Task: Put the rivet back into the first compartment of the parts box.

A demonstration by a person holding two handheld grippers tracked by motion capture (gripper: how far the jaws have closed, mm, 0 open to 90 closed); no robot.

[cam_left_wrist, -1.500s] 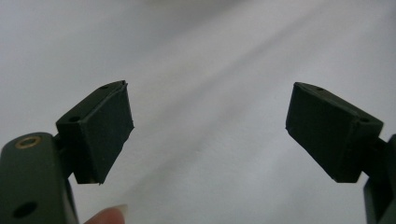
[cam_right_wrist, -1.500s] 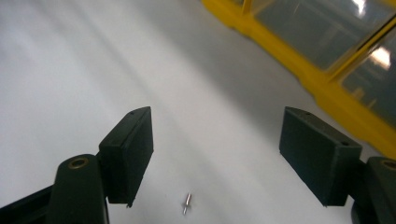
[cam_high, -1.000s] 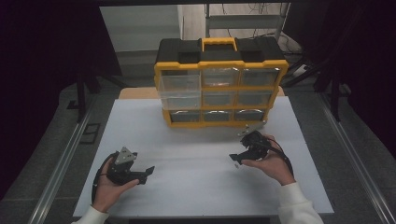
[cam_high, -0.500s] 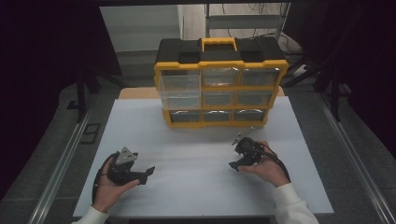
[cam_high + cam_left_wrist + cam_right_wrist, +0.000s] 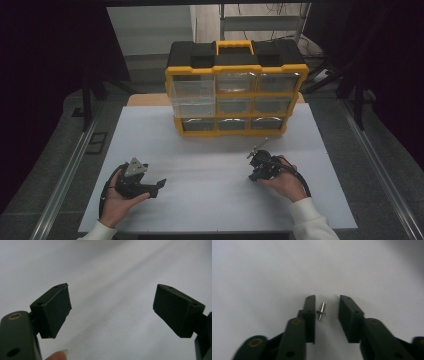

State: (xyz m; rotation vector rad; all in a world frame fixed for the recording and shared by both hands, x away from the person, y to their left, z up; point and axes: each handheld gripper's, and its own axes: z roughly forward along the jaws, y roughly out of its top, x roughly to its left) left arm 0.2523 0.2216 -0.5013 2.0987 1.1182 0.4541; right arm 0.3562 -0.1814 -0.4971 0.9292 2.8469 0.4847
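Observation:
A small silver screw (image 5: 321, 311) lies on the white table top (image 5: 210, 205). My right gripper (image 5: 327, 307) points down at it, and its jaws have just been closing with the screw between them. The screw sits close against the left pad, with a gap to the right pad, so nothing is pinched. In the high view the right gripper (image 5: 256, 170) is at the table's right, held low in a hand. My left gripper (image 5: 156, 187) rests at the front left. Its jaws (image 5: 112, 312) stand wide open over bare table.
A yellow and black organizer box (image 5: 235, 95) with clear drawers and a yellow handle stands at the back of the table. A fingertip (image 5: 58, 355) shows at the bottom of the left gripper view. Metal rails run along both table sides.
My right hand has sunk toward the table and drawn slightly nearer to me. The left hand has kept still.

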